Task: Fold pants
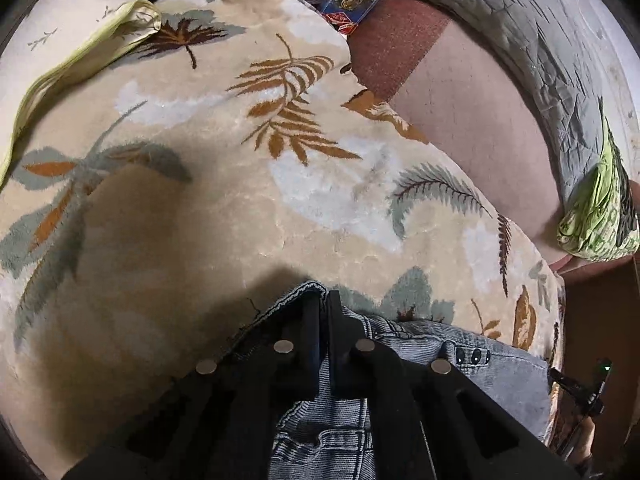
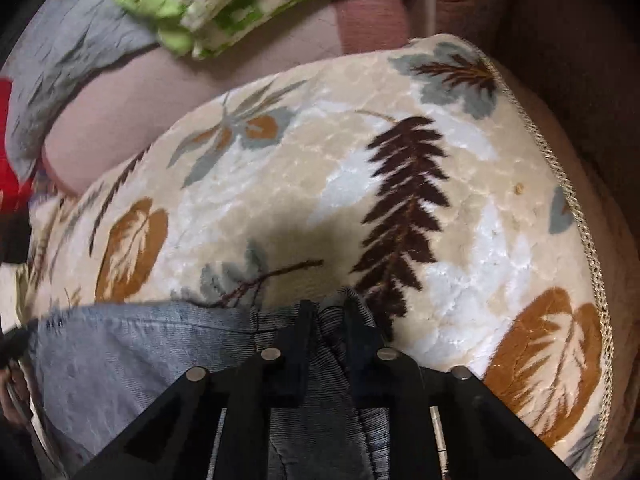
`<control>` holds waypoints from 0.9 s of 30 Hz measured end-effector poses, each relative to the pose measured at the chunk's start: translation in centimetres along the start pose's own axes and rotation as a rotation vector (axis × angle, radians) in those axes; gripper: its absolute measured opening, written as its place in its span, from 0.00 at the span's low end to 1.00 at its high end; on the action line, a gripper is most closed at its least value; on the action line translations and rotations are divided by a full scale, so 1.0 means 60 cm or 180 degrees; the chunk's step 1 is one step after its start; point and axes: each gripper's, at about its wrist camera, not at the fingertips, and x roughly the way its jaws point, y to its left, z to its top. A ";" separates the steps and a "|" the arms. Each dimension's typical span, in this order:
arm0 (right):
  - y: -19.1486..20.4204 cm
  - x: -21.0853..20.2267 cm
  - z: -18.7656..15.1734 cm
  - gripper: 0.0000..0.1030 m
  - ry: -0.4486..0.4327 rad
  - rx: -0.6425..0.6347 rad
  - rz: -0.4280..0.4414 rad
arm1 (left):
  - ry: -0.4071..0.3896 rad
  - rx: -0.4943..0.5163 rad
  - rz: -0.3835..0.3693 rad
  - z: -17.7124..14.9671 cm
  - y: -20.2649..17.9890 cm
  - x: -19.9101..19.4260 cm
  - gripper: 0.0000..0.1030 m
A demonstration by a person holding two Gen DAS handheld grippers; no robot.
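Pants (image 1: pixel 420 344) of pale blue-grey denim lay along the near edge of a plush cream blanket (image 1: pixel 224 216) patterned with brown, rust and grey-green leaves. The left tool (image 1: pixel 322 304) was clamped shut on a raised hem-like edge of the denim, its black fingers pressed together with the fabric pinched between them. The right tool (image 2: pixel 326 312) had closed to a narrow gap on a bunched fold of the same denim, which stood up between its fingers; that view was slightly blurred. Between the two grips the cloth stretched flat across the blanket, and dark rivets (image 1: pixel 468 356) showed on it in the left view.

The blanket covered a soft bed-like surface, and a corded trim (image 2: pixel 580 216) ran along its right edge. Beyond it lay a pinkish-brown sheet (image 1: pixel 472 120), and past that a crumpled grey quilted cover (image 1: pixel 540 40). A green-and-white patterned cloth (image 2: pixel 224 12) sat on the sheet near the quilt. At the far left a cream pillow with a yellow-green border (image 1: pixel 80 48) rested on the blanket, and a blue printed packet (image 1: pixel 352 4) lay at the far edge. The surroundings were dark.
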 end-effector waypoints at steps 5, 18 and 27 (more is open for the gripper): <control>-0.008 0.025 0.005 0.27 0.0009 0.0150 -0.0032 | 0.0031 -0.0205 -0.0058 0.005 0.015 0.007 0.25; -0.014 -0.088 -0.014 0.15 -0.0455 0.0197 0.0241 | -0.0429 0.0075 -0.0088 -0.008 -0.015 -0.120 0.02; -0.001 -0.237 -0.060 0.15 -0.0890 0.0192 0.0398 | -0.0777 0.0102 -0.0479 -0.070 -0.014 -0.288 0.02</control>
